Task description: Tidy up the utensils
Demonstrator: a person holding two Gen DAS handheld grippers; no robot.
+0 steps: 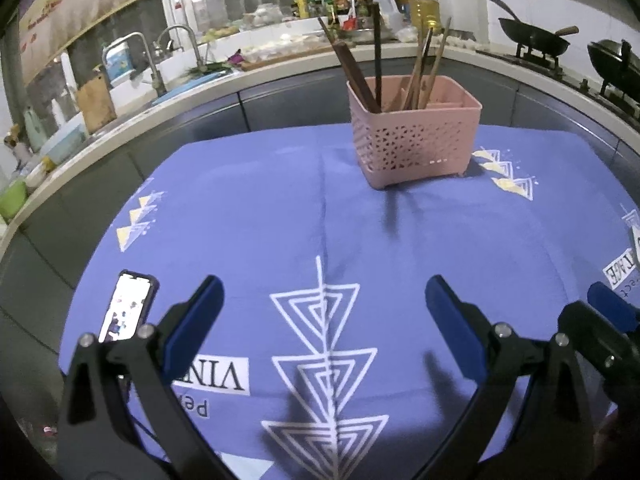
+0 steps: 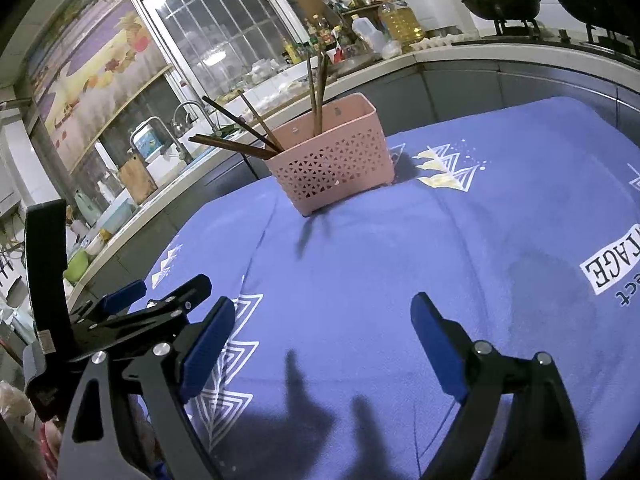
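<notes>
Pink basket [image 1: 416, 140] stands at far side of blue tablecloth [image 1: 280, 208], upright on small feet. Chopsticks [image 1: 360, 72] lean inside it, dark ones to the left, lighter ones to the right; count unclear, perhaps seven. Left gripper [image 1: 324, 308] spread wide, nothing between its blue pads. Right gripper [image 2: 320, 320] also wide apart, empty. Both well short of basket. Phone [image 1: 128, 306], screen lit, lies beside left gripper's left finger.

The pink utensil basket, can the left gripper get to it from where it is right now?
Probably yes. The left gripper has its jaws wide apart and empty, and only bare blue cloth lies between it and the pink basket. The phone sits off to the side.
</notes>
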